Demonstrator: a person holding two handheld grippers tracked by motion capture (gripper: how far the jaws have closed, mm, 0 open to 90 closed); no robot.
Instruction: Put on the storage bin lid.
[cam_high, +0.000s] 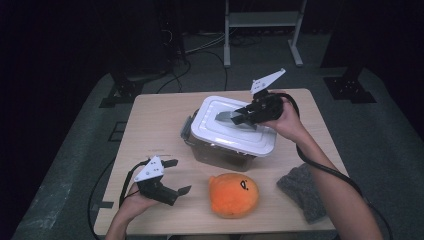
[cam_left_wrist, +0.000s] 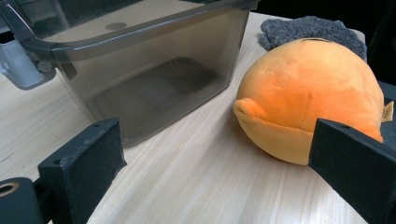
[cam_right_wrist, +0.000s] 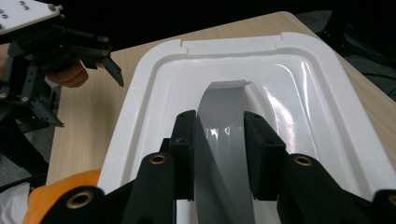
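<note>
A white lid (cam_high: 225, 131) with a grey strap handle (cam_right_wrist: 222, 121) sits slightly tilted at the top of a smoky clear box (cam_high: 220, 152) in the middle of the table. My right gripper (cam_high: 239, 116) is shut on that handle, its pads (cam_right_wrist: 261, 149) pressing both sides of it. In the left gripper view the box (cam_left_wrist: 154, 79) shows its dark rim with nothing inside. An orange plush toy (cam_high: 233, 194) lies in front of the box. My left gripper (cam_high: 181, 176) stands open near the table's front left, aimed at the plush (cam_left_wrist: 308, 93), and holds nothing.
A grey knitted cloth (cam_high: 302, 190) lies at the front right, under the right forearm. The box has a pale grey latch (cam_left_wrist: 21, 65) on its left end. The wooden table (cam_high: 150, 120) is bare at the left; a metal stand (cam_high: 262, 20) stands behind it.
</note>
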